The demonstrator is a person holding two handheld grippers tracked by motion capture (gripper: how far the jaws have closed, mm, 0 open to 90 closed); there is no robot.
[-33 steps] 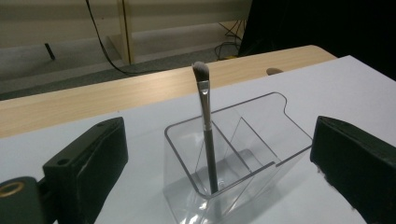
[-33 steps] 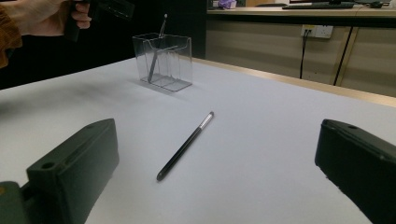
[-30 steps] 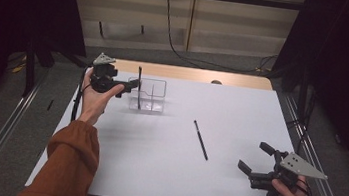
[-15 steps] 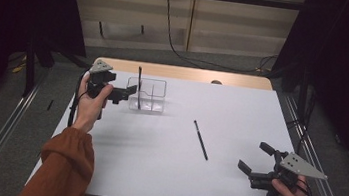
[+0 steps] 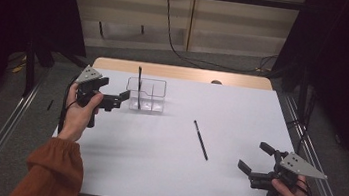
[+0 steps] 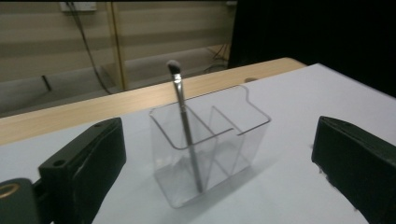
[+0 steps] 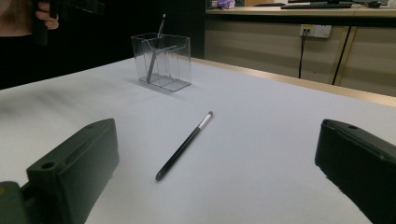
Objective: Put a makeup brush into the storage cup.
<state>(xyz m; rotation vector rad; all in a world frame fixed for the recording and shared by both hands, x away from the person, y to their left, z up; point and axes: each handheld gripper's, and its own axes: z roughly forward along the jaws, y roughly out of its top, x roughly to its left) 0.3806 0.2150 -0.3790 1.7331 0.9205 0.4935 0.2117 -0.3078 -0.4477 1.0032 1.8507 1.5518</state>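
A clear divided holder [image 5: 150, 96] stands at the table's far left, with a thin makeup brush [image 5: 139, 84] upright in its left compartment. My left gripper [image 5: 118, 100] is open just left of the holder, apart from it. In the left gripper view the holder [image 6: 233, 140] and the brush [image 6: 186, 126] sit between the wide jaws of the left gripper [image 6: 217, 161]. A second black brush [image 5: 201, 140] lies flat at the table's middle right. My right gripper [image 5: 255, 157] rests open near the front right corner, and in its own view the right gripper [image 7: 215, 168] faces that brush [image 7: 184, 145].
The white table [image 5: 153, 171] has a wooden strip [image 5: 180, 73] along its far edge. Metal rails run down both sides of the table. In the right gripper view the holder [image 7: 163, 63] is far off, and the hand with the other gripper [image 7: 42, 18] is at the top left.
My left gripper has drawn back from the holder, toward the near side and slightly lower. The brush stays standing in the holder. The right gripper has not moved.
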